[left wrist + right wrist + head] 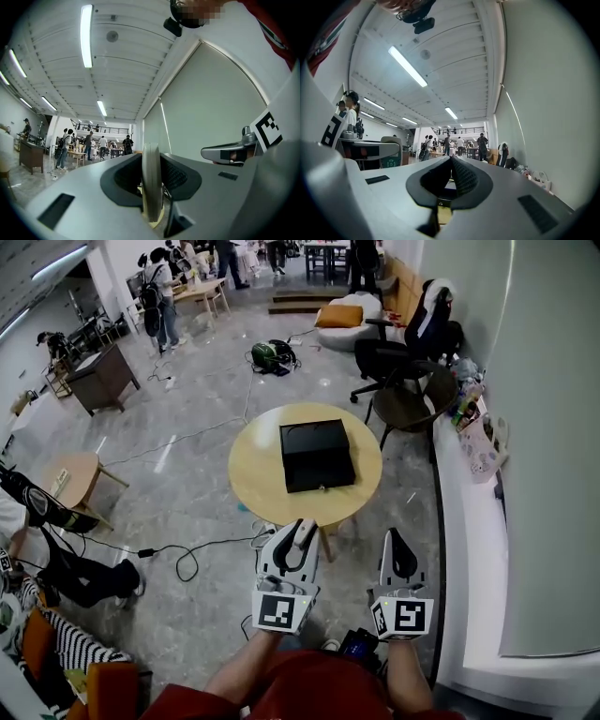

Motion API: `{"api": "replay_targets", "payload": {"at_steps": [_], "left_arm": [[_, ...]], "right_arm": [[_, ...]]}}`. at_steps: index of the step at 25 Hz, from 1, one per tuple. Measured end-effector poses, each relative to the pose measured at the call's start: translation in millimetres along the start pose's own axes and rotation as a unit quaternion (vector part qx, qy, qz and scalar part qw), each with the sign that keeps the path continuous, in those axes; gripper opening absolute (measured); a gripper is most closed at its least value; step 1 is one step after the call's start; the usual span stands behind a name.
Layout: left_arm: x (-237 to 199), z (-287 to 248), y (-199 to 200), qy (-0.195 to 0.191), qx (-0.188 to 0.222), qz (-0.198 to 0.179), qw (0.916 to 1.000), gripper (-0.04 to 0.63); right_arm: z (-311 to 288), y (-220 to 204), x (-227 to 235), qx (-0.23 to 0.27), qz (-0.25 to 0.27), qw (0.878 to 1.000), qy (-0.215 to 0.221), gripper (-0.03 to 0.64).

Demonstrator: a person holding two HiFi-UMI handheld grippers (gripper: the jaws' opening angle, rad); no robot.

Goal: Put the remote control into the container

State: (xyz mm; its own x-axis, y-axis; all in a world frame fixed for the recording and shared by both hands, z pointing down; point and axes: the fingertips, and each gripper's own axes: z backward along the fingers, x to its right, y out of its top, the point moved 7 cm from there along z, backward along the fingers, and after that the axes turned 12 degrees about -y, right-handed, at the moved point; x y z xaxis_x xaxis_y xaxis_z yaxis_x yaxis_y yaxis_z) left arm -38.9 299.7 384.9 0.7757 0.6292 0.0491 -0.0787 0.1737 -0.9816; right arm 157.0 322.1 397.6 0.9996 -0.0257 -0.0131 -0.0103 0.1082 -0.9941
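Where your left gripper (300, 529) hangs at near edge of round wooden worktop (251, 465), jaws are clamped on remote control (151, 187): slim pale body, edge-on between pads, held in air and not in container. Black box-shaped container (317, 454) sits mid-worktop, well apart from remote control. Your right gripper (397, 538) hangs beside left one, short of worktop, jaws together, nothing between them.

remote control (151, 183): pale, upright, in left gripper (301, 527) | container (317, 454): black, on table (253, 465)
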Motion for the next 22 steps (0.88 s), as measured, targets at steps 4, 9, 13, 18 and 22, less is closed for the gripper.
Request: {"api": "replay_targets", "payload": {"at_steps": [4,9,13,18,22], "left_arm": [[-35,-13,-9,-0.005,-0.017,-0.001,0.9998,0.112],[-91,-30,-17,0.005,-0.041,0.001,0.9992,0.112],[-131,-48,-27,0.002,-0.031,0.008,0.9995,0.110],[-175,-71,-36,-0.008,0.002,0.027,0.9996,0.110],[-215,-79,-44,-0.020,0.000,0.034,0.9992,0.110]], "right_arm": [[-31,-2,-20,0.002,0.011,1.000,0.004,0.023],[-81,-4,-52,-0.002,0.011,1.000,0.003,0.023],[-122,-10,-72,-0.001,0.025,1.000,0.009,0.023],[-164,-15,-94,-0.010,0.030,0.999,-0.001,0.023],[-193,-17,-117,-0.015,0.036,0.999,-0.015,0.023]]}}
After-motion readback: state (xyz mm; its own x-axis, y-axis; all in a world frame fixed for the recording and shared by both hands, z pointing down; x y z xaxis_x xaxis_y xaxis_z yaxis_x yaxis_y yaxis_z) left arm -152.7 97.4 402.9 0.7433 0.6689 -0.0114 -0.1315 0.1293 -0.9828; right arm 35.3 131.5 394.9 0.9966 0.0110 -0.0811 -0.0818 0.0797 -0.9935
